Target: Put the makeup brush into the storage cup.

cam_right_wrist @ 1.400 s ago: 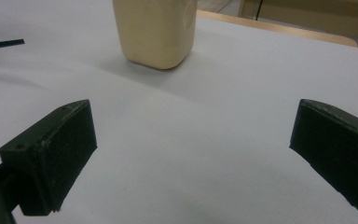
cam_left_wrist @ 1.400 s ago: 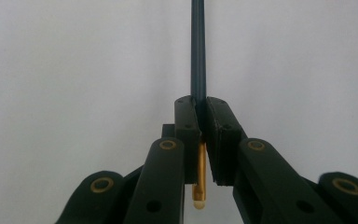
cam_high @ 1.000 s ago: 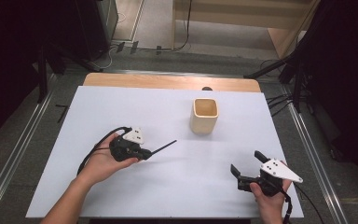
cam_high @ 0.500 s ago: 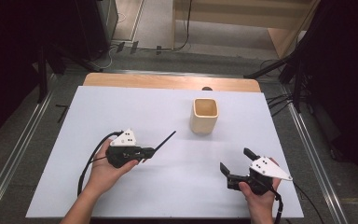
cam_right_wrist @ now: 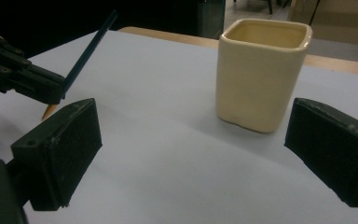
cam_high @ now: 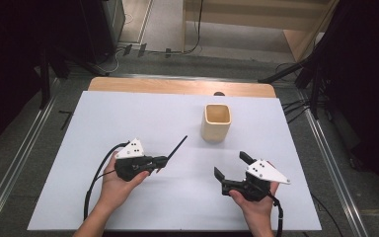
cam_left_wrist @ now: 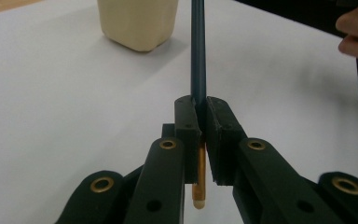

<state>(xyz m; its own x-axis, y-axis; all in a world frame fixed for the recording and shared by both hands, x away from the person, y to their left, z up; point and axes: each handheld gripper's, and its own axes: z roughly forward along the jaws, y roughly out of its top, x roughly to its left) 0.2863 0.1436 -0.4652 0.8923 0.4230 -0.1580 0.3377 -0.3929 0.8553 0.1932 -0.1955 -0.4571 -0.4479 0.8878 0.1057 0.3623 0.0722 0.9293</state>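
White sheet over a wooden table (cam_high: 177, 88), dark room w/ cables on the floor behind. Pencil (cam_high: 176, 148) is clamped tight in the left gripper (cam_high: 159, 161), raised off the sheet, aimed toward the cream cup (cam_high: 216, 123); right gripper (cam_high: 233, 165) gapes empty just short of the cup. Looks like mid-carry; next prob. tip pencil upright over the cup mouth, w/ right steadying the cup.

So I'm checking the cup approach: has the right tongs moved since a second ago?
Yes: the right tongs shifted left and slightly up-frame, closer to the cup.
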